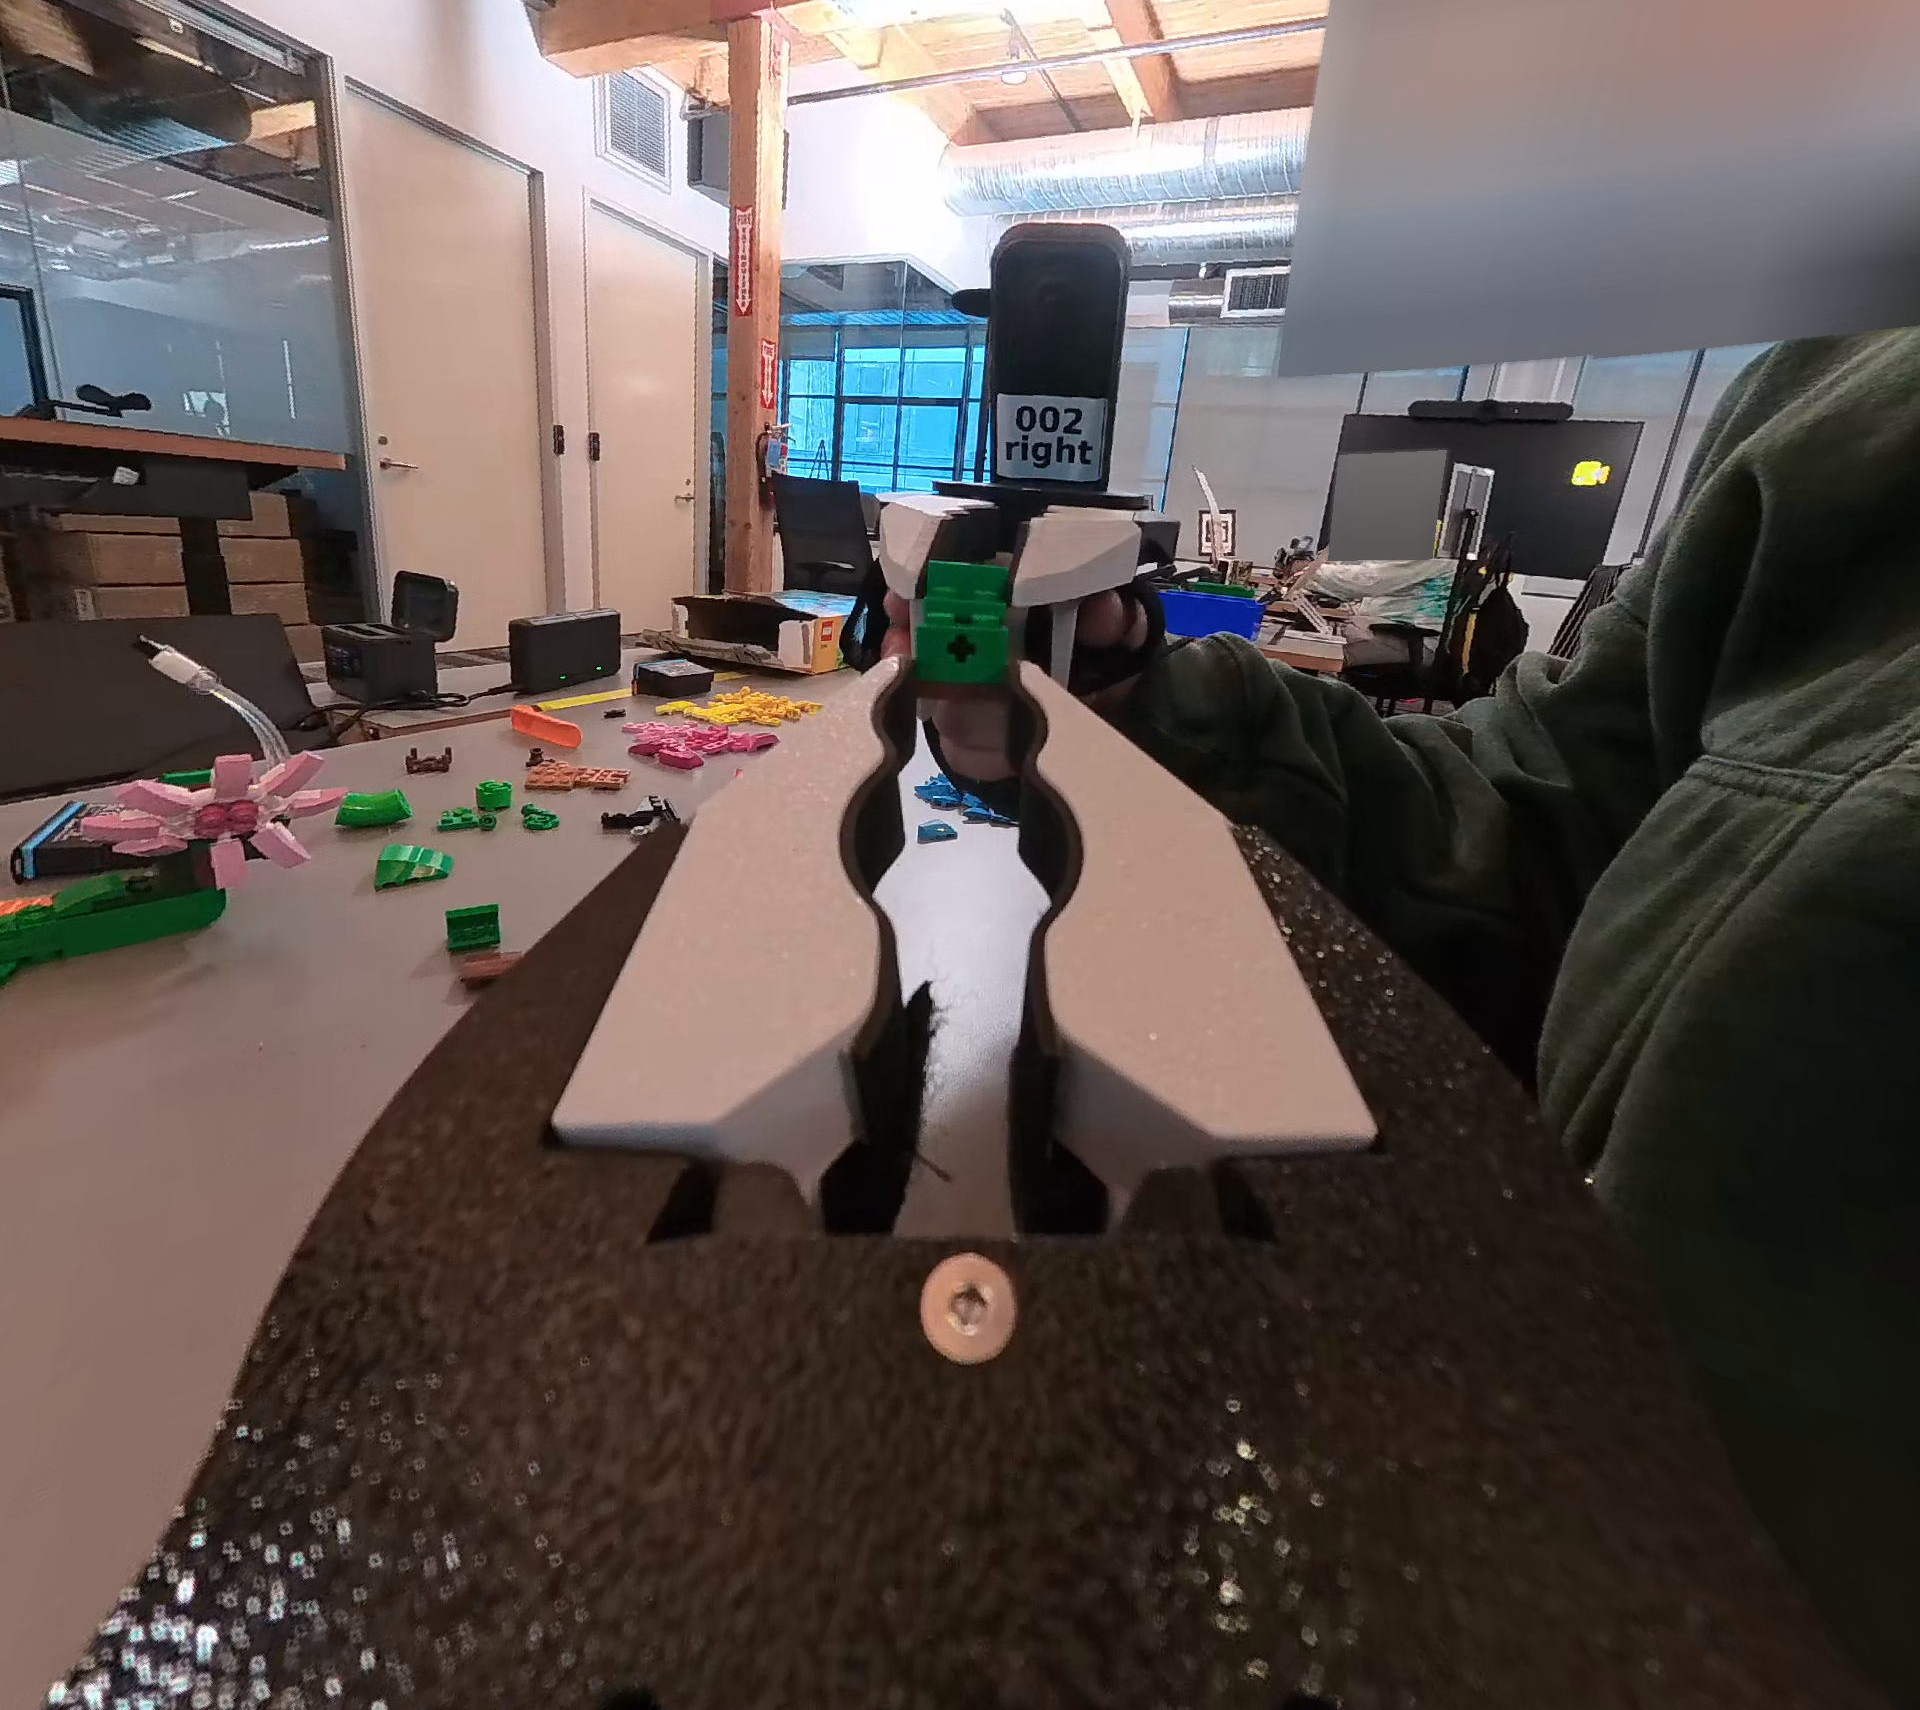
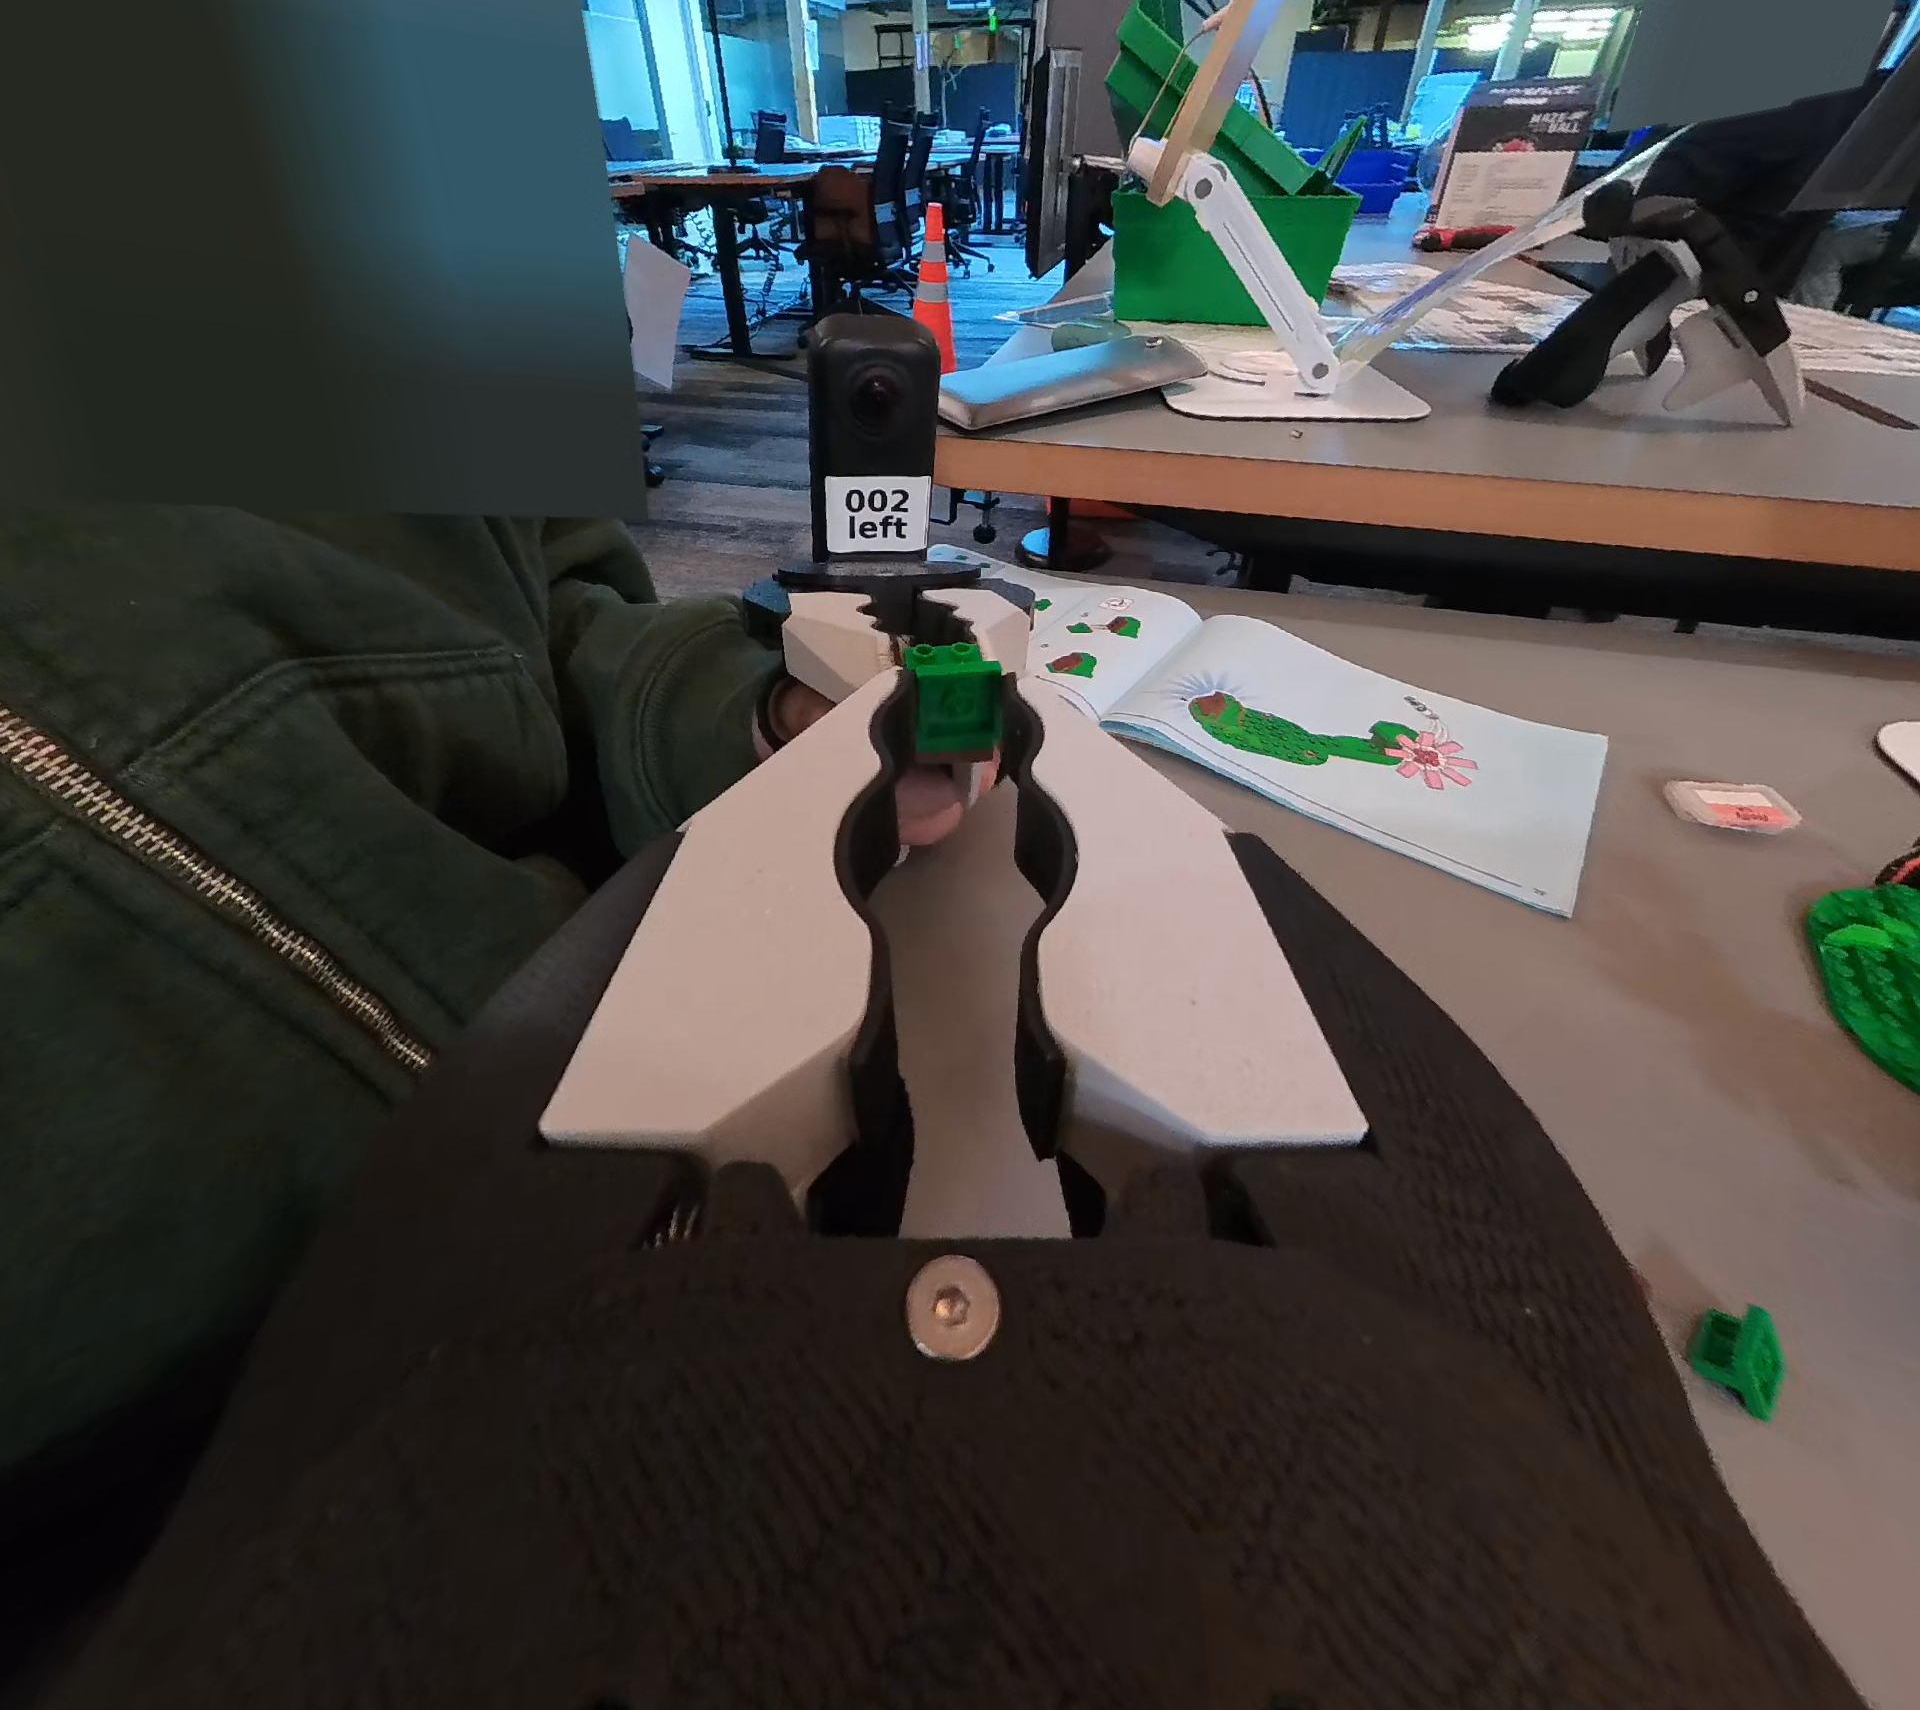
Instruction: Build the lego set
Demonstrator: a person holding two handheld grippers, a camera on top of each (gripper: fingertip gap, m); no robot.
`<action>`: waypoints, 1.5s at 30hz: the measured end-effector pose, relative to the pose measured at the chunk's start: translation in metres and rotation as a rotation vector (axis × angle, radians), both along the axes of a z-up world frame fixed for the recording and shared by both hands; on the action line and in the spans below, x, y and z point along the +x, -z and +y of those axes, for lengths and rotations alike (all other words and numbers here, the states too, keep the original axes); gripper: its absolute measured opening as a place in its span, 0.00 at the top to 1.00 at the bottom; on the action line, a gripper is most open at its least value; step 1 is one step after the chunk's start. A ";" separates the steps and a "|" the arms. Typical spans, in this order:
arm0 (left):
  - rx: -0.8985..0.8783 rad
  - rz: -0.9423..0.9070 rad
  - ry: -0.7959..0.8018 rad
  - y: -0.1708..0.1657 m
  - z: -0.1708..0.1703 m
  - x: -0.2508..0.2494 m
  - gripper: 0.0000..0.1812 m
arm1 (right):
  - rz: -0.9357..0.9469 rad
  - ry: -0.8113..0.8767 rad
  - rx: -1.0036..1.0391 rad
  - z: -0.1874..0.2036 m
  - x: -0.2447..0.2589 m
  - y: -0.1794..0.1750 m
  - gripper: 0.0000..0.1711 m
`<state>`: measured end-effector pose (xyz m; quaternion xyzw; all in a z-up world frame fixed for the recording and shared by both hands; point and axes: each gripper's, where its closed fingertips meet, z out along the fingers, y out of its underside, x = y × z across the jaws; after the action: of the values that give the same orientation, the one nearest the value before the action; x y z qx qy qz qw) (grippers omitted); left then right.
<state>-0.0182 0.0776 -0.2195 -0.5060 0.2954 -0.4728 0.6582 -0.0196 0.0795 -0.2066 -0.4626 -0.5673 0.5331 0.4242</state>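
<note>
Both grippers are held above the grey table [image 1: 260,1089], facing each other tip to tip. My left gripper [image 1: 961,673] is shut on a green brick [image 1: 961,650] with a cross-shaped hole in its face. Right behind it, my right gripper [image 1: 961,580] holds a second green piece [image 1: 964,592] that touches the first. In the right wrist view, my right gripper [image 2: 951,710] is shut on a green brick [image 2: 951,710] with studs on top. My left gripper [image 2: 904,626] meets it from the far side. The joint between the two pieces is hidden.
A pink flower on a green built stem [image 1: 218,813] lies at the left. Loose green [image 1: 410,865], pink [image 1: 691,741], yellow [image 1: 748,706] and blue [image 1: 951,793] pieces lie scattered. An open instruction booklet [image 2: 1351,756], a green plate build [image 2: 1870,964] and a green piece [image 2: 1735,1359] lie at the right. A person in a green hoodie [image 1: 1662,829] is close by. My left and right fingertips are right by each other. From either gripper's tips it is about 30 centimetres to the green plate build [image 2: 1870,964].
</note>
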 end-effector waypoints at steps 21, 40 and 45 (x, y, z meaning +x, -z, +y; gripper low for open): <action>0.022 -0.054 -0.032 -0.007 0.001 -0.010 0.93 | 0.071 -0.007 -0.133 0.001 -0.010 -0.004 0.92; -0.062 -0.262 -0.081 -0.017 0.016 -0.038 0.93 | 0.236 0.112 -0.373 0.019 -0.033 -0.008 0.92; -0.072 -0.305 -0.060 -0.020 0.015 -0.039 0.93 | 0.303 0.113 -0.375 0.019 -0.034 -0.011 0.92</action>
<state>-0.0567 0.0922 -0.1997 -0.4602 0.1596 -0.5347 0.6905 -0.0534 0.0983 -0.1955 -0.4790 -0.3615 0.6677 0.4406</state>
